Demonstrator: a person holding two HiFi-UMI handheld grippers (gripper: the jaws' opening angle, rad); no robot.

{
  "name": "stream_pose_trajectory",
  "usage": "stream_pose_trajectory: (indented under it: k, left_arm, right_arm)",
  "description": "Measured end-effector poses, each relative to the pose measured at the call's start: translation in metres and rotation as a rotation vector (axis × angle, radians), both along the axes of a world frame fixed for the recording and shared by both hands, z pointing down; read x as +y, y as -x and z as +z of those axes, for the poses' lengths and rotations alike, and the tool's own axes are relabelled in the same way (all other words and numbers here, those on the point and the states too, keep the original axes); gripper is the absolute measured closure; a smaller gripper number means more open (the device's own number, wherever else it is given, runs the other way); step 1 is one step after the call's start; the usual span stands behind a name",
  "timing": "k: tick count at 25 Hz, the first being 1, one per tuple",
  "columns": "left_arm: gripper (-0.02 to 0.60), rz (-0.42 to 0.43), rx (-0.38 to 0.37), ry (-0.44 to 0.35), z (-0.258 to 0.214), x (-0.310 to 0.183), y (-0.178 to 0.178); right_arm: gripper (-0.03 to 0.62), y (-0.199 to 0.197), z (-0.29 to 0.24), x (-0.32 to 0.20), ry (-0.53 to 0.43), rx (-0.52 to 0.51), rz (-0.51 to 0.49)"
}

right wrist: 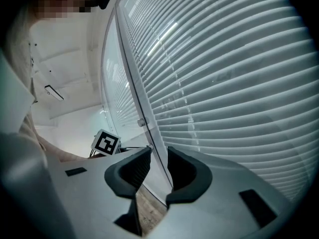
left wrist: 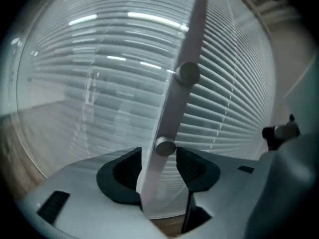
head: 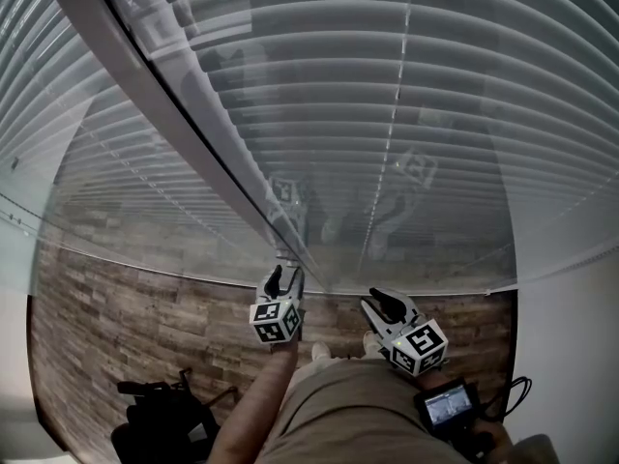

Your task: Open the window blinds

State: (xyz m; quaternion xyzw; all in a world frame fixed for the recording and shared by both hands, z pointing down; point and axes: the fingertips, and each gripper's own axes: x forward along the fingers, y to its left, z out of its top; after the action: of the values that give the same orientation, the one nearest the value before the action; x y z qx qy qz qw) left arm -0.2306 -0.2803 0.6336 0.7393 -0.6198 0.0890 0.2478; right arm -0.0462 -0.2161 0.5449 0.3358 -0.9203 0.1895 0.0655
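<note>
Nearest us, our left gripper (left wrist: 158,166) stands released, its jaws apart on either side of the lower knob (left wrist: 165,147) on the upright bar (left wrist: 192,34), and our right gripper (right wrist: 158,164) is likewise open and holds nothing. We count two small round knobs on that one bar, the upper knob (left wrist: 187,73) being the second. They look hard, smooth and apt to slip, so we would pinch one squarely across its rim. Beyond, two panels of blinds (head: 406,95) flank the bar, their slats thin, light and seemingly behind glass, out of direct reach.
</note>
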Motion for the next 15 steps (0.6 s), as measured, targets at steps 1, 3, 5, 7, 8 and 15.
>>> stream_pose_trajectory:
  k: [1, 3, 5, 7, 8, 15]
  left_arm:
    - [0.368, 0.013, -0.084, -0.008, -0.001, 0.0, 0.0]
    - [0.368, 0.036, -0.197, -0.017, -0.003, -0.002, -0.003]
    - [0.37, 0.058, -0.261, -0.017, -0.003, -0.004, -0.008]
    - [0.374, 0.069, -0.31, -0.022, -0.005, -0.006, -0.012]
    - [0.395, 0.068, -0.333, -0.027, -0.006, -0.007, -0.013]
    - [0.443, 0.065, -0.422, -0.033, -0.002, -0.009, -0.012]
  right_arm:
    - [0.496, -0.001, 0.001, 0.0, 0.001, 0.001, 0.002]
    - [0.496, -0.003, 0.002, 0.001, 0.004, 0.002, 0.005]
    - [0.496, -0.003, 0.002, 0.002, 0.005, 0.003, 0.006]
    - [0.496, -0.004, 0.002, 0.002, 0.005, 0.003, 0.007]
    - [0.496, -0.004, 0.002, 0.002, 0.005, 0.003, 0.009]
    - [0.496, -0.012, 0.002, 0.002, 0.003, -0.001, 0.027]
